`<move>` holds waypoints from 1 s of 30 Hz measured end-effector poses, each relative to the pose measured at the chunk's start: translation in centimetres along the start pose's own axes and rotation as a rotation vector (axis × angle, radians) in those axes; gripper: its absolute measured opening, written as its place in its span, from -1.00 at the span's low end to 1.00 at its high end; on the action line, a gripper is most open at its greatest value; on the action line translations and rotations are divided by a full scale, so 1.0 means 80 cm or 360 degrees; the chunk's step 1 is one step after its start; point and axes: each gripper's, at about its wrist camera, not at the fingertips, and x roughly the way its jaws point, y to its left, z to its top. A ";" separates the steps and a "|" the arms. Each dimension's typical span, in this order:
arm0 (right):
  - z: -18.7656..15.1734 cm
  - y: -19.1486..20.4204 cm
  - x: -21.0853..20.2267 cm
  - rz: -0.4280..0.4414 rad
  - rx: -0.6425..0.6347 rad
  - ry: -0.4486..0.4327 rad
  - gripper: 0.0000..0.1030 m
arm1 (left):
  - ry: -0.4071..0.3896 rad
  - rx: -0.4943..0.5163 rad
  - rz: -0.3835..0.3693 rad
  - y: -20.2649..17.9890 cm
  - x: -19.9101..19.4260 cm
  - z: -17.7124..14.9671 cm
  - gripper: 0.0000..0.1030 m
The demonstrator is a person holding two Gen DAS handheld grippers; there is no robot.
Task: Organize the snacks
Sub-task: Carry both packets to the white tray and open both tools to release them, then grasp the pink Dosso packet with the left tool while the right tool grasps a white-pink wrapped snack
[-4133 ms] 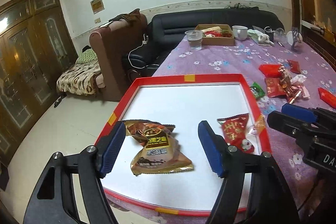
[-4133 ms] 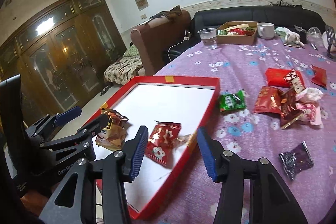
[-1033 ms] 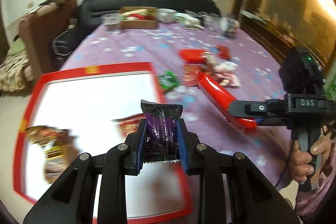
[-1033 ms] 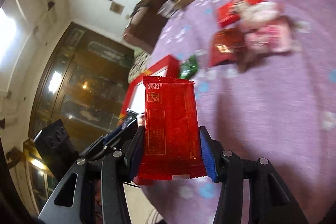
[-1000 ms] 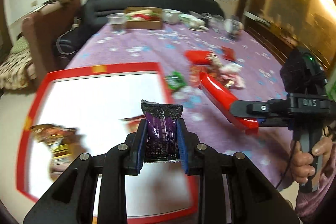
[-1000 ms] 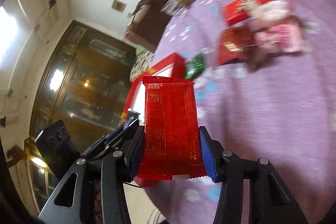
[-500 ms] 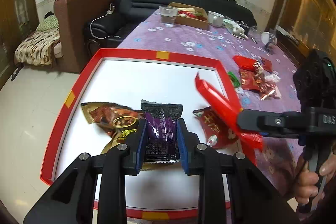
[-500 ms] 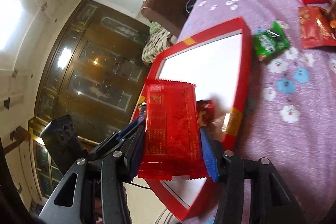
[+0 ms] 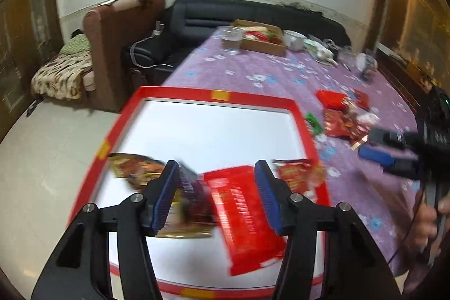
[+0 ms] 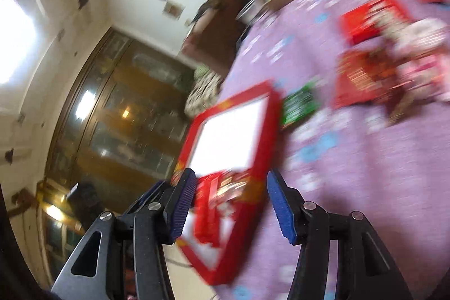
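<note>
Left gripper, jaws spread and empty, above a blurred purple packet and red packet in the red-rimmed tray. Right gripper, likewise open and empty. Risk: packets overlapping; green packet remains outside on the tablecloth.

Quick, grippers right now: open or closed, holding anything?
Left gripper: open, empty; purple packet and red packet lie below in the tray.
Right gripper: open, empty.
</note>
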 end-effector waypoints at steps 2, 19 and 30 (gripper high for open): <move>0.009 -0.020 -0.027 -0.0066 0.0043 -0.0091 0.08 | 0.0010 0.0039 -0.0021 -0.014 0.002 0.000 0.06; 0.105 -0.157 -0.091 -0.0352 0.0415 -0.0377 0.13 | 0.0117 0.0326 -0.0224 -0.138 0.026 0.033 0.05; 0.118 -0.197 -0.087 -0.0264 0.0516 -0.0412 -0.73 | 0.0232 0.0396 -0.0305 -0.208 0.061 0.043 0.05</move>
